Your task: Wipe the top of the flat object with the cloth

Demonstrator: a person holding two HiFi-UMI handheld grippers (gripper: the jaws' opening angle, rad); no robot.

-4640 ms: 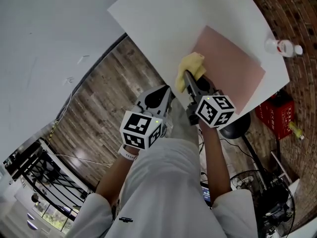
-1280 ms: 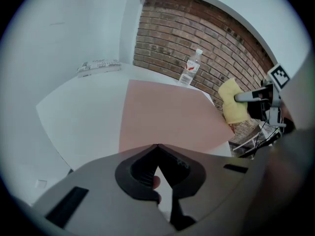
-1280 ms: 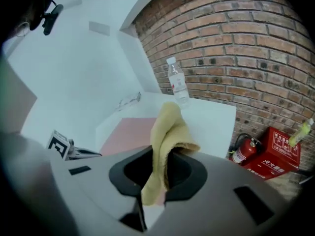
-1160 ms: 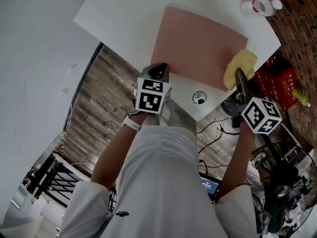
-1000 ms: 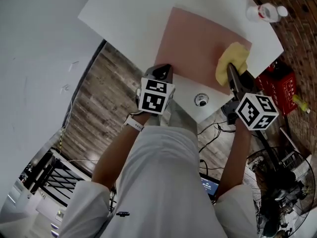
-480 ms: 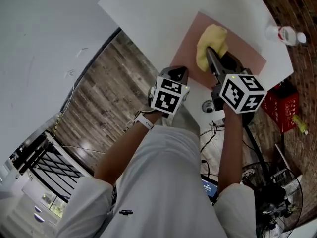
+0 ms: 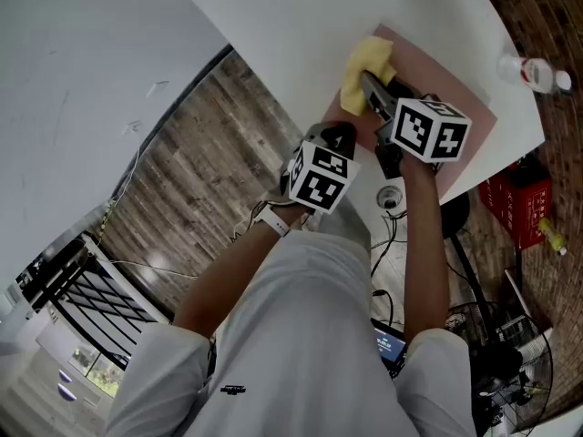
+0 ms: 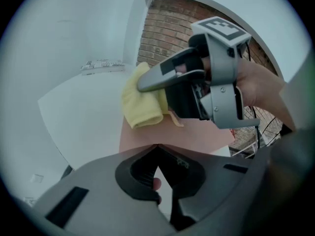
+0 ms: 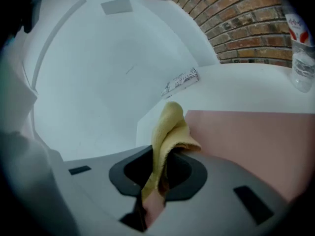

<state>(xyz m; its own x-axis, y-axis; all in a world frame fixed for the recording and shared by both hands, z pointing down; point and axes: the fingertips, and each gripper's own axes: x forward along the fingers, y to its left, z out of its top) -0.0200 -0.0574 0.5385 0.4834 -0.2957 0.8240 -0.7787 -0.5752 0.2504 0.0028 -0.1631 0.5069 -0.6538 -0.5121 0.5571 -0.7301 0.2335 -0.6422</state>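
A pink flat mat (image 7: 460, 94) lies on the white table (image 7: 301, 16). A yellow cloth (image 7: 364, 69) rests on the mat's left corner, with my right gripper (image 7: 372, 89) shut on it. In the right gripper view the cloth (image 9: 170, 127) stands folded between the jaws, above the mat (image 9: 246, 136). My left gripper (image 7: 339, 135) is shut with nothing between its jaws, at the mat's near edge. In the left gripper view the right gripper (image 8: 142, 86) holds the cloth (image 8: 140, 107) over the mat (image 8: 197, 136), just ahead of the left gripper (image 8: 156, 147).
A plastic bottle (image 7: 533, 73) lies at the table's right edge, beyond the mat. A red box (image 7: 515, 203) and a fan (image 7: 510, 371) stand on the floor at right. A cable hole (image 7: 390, 198) sits near the table's front edge. A small wrapper (image 9: 179, 82) lies far across the table.
My right gripper has dragged the cloth across the mat from its right edge to its left corner. The left gripper has stayed shut at the mat's near edge.
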